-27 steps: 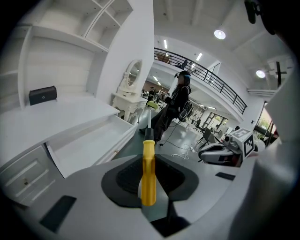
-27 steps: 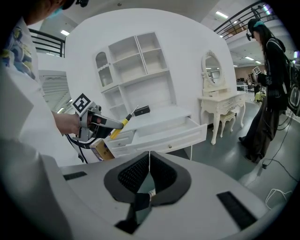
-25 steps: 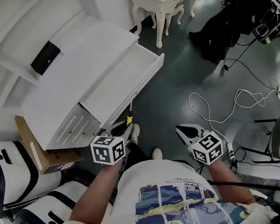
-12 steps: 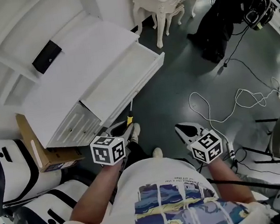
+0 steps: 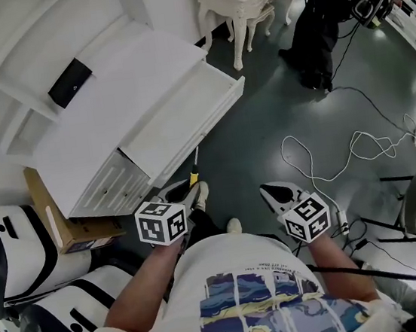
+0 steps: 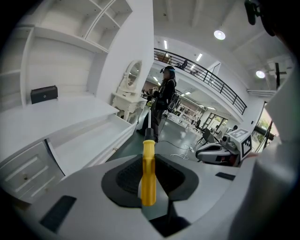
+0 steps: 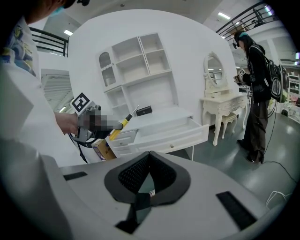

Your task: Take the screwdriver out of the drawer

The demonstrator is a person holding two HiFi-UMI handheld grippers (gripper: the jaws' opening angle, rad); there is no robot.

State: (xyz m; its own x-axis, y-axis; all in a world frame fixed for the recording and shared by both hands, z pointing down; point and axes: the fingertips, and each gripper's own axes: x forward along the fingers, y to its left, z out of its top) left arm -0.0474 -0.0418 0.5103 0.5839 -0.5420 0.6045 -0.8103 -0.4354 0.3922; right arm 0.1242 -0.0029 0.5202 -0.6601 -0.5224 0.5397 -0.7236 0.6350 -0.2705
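Clamping yellow-handled screwdriver (image 6: 148, 174) in left gripper (image 5: 191, 193) jaws | right gripper (image 7: 149, 171) jaws together, empty | drawer (image 5: 179, 120) open

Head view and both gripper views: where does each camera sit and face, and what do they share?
Head view: on the person's head, steeply down at the open white drawer; forearms, left gripper and right gripper show.
Left gripper view: along its jaws, shut on the yellow-handled screwdriver, toward the drawer.
Right gripper view: along its shut, empty jaws toward the drawer; left gripper shows.
All three show drawer and screwdriver.
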